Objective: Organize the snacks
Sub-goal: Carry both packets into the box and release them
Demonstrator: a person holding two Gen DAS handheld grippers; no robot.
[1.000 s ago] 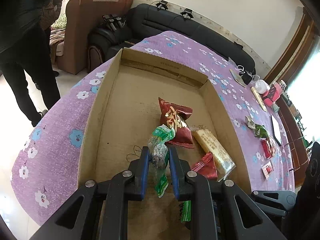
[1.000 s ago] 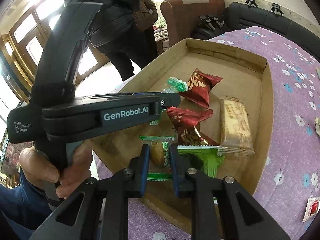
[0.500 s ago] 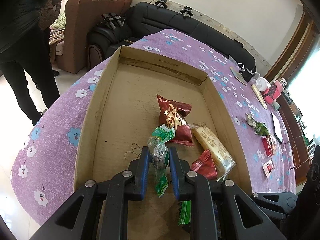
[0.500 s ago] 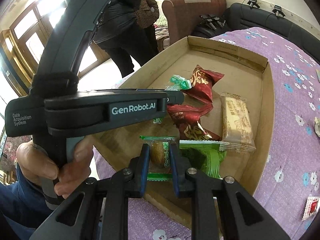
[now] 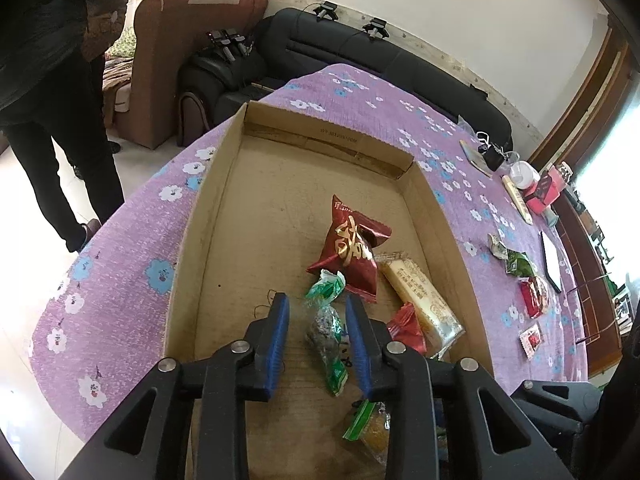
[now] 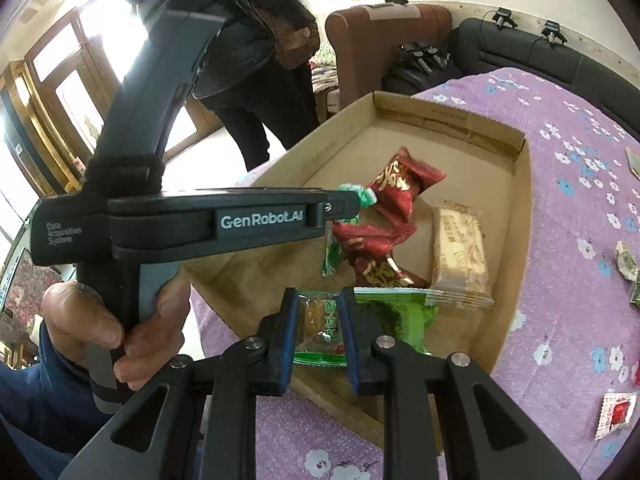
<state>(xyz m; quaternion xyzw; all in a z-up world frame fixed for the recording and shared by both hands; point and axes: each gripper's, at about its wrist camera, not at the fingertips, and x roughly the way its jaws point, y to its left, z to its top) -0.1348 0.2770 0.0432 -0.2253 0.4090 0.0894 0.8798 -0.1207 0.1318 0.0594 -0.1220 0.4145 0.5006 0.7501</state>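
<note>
A shallow cardboard box (image 5: 200, 216) lies on the purple flowered tablecloth and holds several snacks. My left gripper (image 5: 318, 312) is open over the box; a clear packet with green ends (image 5: 326, 328) lies loose between its fingers. Beyond it lie a red packet (image 5: 352, 252), a long beige bar (image 5: 420, 292) and a smaller red packet (image 5: 408, 328). My right gripper (image 6: 318, 312) is shut on a clear green-edged pastry packet (image 6: 322, 320) above the box's near edge (image 6: 348, 404). A green packet (image 6: 396, 312) lies just behind it.
Loose snacks lie on the cloth right of the box: green wrappers (image 5: 516, 260), a red packet (image 5: 534, 300) and a small red-and-white sachet (image 5: 532, 340). A person in black (image 5: 52, 80) stands at the left. Sofas (image 5: 360, 52) stand behind the table.
My left gripper has opened and let go of the clear green-ended packet, which now rests in the box. My right gripper still holds its pastry packet, barely moved.
</note>
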